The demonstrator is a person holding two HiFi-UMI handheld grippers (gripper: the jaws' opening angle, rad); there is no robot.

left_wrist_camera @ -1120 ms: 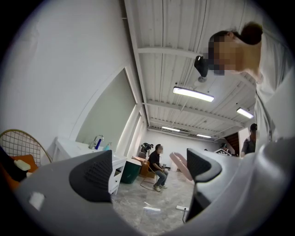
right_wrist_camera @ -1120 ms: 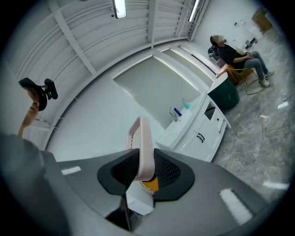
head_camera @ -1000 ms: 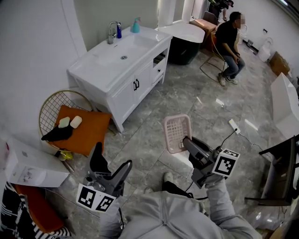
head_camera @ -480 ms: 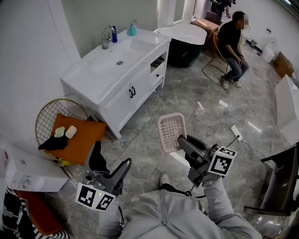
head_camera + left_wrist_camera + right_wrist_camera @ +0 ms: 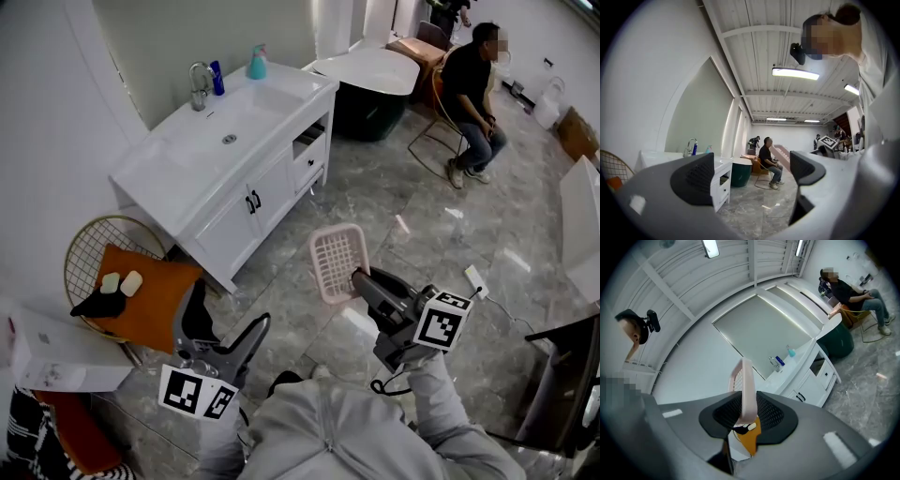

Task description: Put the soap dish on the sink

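Carrying looks to be the step in hand: the pink slotted soap dish [image 5: 337,262] hangs in the air over the grey marble floor [image 5: 375,187], well apart from the sink. The right gripper [image 5: 361,278] has its 2 jaws pressed together on the dish's rim, so the dish stands edge-on between them in the right gripper view. The left gripper [image 5: 223,326] holds nothing, its jaws spread wide with only the room showing between them.

The white vanity sink [image 5: 202,155] stands ahead and to the left against the wall. The next move calls for bringing the dish across and over the countertop, then lowering it flat onto a bare stretch.

A chrome faucet [image 5: 198,86], a blue bottle [image 5: 217,78] and a teal soap dispenser [image 5: 256,64] line the back edge, so the front of the counter seems the easier spot. A wire chair with an orange cushion [image 5: 141,291] sits just beside the vanity's near end, and a seated person [image 5: 473,84] is well apart.
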